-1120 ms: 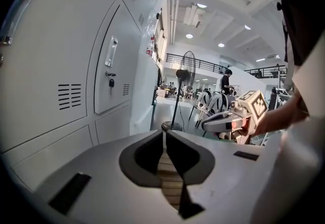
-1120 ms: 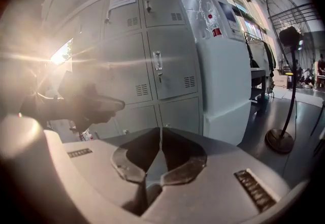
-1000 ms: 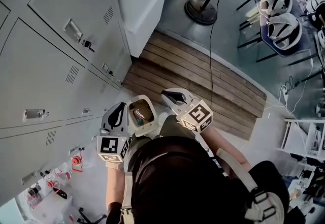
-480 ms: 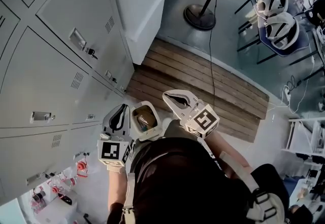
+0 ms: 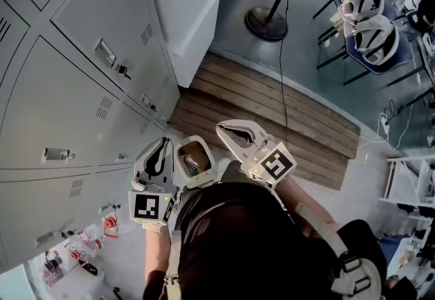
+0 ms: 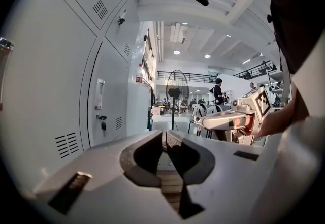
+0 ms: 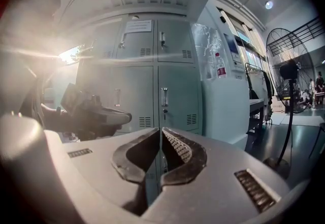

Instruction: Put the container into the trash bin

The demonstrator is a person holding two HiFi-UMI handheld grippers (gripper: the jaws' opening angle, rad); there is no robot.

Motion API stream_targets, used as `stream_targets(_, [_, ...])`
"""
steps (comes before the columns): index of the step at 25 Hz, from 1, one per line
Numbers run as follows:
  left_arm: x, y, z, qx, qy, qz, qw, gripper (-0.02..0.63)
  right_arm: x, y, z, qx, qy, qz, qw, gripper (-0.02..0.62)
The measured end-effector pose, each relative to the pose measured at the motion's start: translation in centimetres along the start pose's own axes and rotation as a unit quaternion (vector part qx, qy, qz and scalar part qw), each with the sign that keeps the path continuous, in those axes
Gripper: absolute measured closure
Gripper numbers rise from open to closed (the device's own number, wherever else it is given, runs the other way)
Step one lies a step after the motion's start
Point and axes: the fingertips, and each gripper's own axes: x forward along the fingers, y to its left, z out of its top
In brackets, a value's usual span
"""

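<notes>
We note a white trash bin: rounded-square rim, brown inside, upright, mouth facing up. Left gripper and right gripper: jaws together, empty.

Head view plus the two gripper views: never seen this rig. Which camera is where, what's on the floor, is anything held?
There is no robot here. A person holds a two-jaw gripper in each hand. The head view comes from a camera on the person's head that looks steeply down. In it the left gripper and the right gripper stick out in front of the body, each with a marker cube on it. The two gripper views come from cameras that ride on the grippers and look along their jaws. Both pairs of jaws are together with nothing between them, so nothing is held. Between the grippers, lower down, is an open white bin with something brown inside; I can't tell what. Around it are grey lockers at the left, and a wooden platform and a fan ahead.
</notes>
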Motion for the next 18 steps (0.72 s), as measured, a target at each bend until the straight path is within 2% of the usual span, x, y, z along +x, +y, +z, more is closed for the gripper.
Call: stream_targets(18, [0.3,1.0,-0.6,-0.004,0.006,0.003,1.0000,0.597,1.3,0.2,-0.5,-0.002,0.011,0.007,1.000,0.568])
